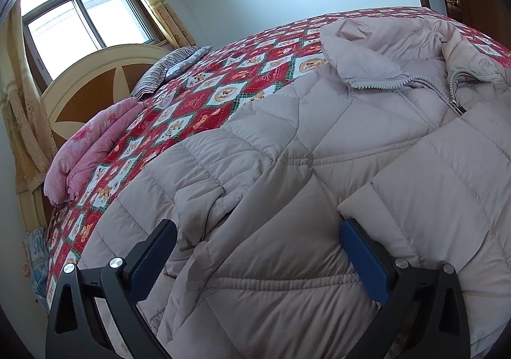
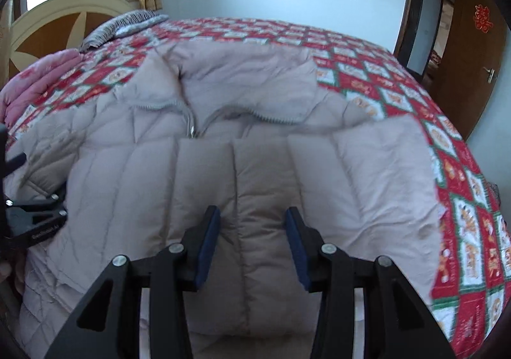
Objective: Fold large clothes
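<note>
Lying zipped and front-up on the bed's patchwork quilt (image 2: 377,84), the beige puffer jacket (image 2: 223,167) runs lengthwise from its collar at the far side to its hem by both grippers. The right hand-held gripper (image 2: 252,244) pinches a folded-over padded panel; the left hand-held gripper (image 1: 255,250) hovers spread wide over the sleeve side. Fisheye edges cut off the hem, and motion blur softens the right view.

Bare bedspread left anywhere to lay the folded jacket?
Free: bedspread past the jacket collar, toward the far wall, and the strip along its right edge. Crowded: headboard end, with striped pillow and pink quilt.
</note>
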Available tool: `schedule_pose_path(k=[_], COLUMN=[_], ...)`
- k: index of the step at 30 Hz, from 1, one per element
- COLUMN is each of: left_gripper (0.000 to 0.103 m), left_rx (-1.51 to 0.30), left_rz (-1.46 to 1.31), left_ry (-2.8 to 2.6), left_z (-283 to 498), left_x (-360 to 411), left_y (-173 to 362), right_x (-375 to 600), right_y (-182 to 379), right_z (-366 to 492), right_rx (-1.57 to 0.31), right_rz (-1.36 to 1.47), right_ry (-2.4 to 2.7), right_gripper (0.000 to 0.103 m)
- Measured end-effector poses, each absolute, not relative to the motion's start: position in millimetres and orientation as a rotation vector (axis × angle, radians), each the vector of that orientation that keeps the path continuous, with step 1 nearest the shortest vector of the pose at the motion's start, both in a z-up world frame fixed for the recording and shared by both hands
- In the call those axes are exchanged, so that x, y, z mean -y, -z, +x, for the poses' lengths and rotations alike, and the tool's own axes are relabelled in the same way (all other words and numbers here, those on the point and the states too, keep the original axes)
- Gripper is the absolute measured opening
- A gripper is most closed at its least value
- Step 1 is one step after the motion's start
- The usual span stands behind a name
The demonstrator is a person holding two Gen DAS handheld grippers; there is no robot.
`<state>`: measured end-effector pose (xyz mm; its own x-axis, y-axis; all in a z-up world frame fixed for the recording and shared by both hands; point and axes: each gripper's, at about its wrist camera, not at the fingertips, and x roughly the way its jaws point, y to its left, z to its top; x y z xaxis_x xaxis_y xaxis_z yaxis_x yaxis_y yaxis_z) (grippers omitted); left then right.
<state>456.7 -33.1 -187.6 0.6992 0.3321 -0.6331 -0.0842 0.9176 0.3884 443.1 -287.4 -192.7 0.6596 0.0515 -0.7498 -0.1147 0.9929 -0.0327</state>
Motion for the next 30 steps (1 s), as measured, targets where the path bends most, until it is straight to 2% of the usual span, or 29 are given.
schedule_pose_path(k=[13,17,22,25,30], left_gripper=[0.102,0.102,0.102,0.102,0.102], left_rx=[-0.722,-0.693,-0.742,-0.734,-0.784], left_rz=[0.269,0.407,0.352,0.336,0.301], left_ry=[-0.282,-0.283,-0.263,-0.276,-0.242], left_z=[443.2,445.5,453.2,455.9,464.1], left_x=[18.1,35.3,25.6,22.1,19.3], left_y=[166.4,174.6,181.4,178.1,185.9], right_x=[258.5,284.2,362.8,401.3,411.5], right_y=[215.3,192.4,146.5,154.1,195.5], right_z=[436.2,437.0,448.1,475.1,507.1], right_rx=[-0.83,-0.822,-0.684,-0.734,-0.863], right_rz=[-0.262,-0.137,0.083,0.161,0.102], right_ry=[-0.018,-0.135,0.039,0.13,0.141], right_gripper=[0.048,0.046,0.046,0.046,0.047])
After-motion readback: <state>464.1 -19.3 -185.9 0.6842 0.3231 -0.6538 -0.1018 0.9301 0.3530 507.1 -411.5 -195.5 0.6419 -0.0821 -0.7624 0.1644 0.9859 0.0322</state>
